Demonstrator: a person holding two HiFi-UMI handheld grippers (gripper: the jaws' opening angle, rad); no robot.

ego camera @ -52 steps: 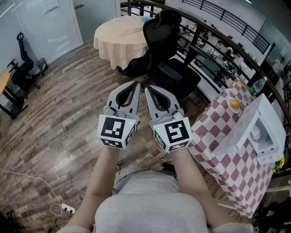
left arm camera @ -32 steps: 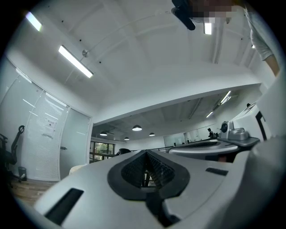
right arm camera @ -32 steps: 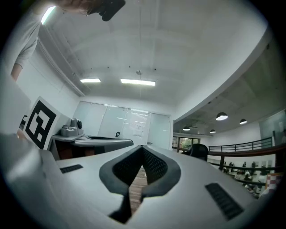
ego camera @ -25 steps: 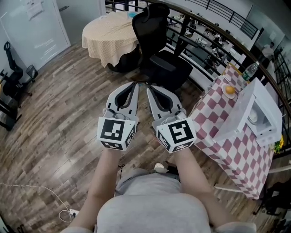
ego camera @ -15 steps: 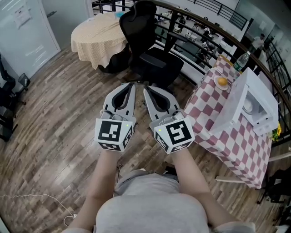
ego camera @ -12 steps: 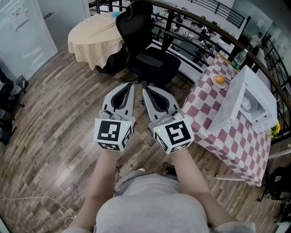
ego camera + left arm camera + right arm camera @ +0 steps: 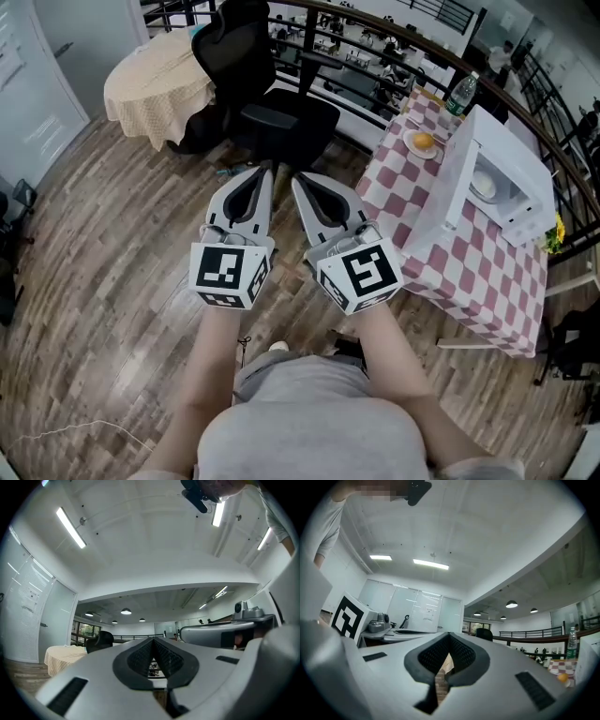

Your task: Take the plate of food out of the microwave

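A white microwave [image 7: 514, 176] stands on a red-and-white checkered table [image 7: 487, 281] at the right, its door [image 7: 448, 192] swung open toward me. Inside it I see a white plate [image 7: 482, 184]; what lies on it is too small to tell. My left gripper [image 7: 263, 170] and right gripper [image 7: 301, 179] are side by side in front of my chest, both shut and empty, well left of the table. In the left gripper view the left gripper [image 7: 153, 641] has its pads together. The right gripper [image 7: 449, 637] is the same in its own view.
A small plate with an orange [image 7: 423, 142] and a bottle [image 7: 459, 92] stand on the table's far end. A black office chair [image 7: 274, 111] is straight ahead of the grippers. A round cloth-covered table [image 7: 155, 86] is at the far left, with a railing [image 7: 375, 37] behind. The floor is wood.
The view has swung round and moved closer: the checkered table and microwave have slid left and nearer. Both grippers have stayed shut, side by side.
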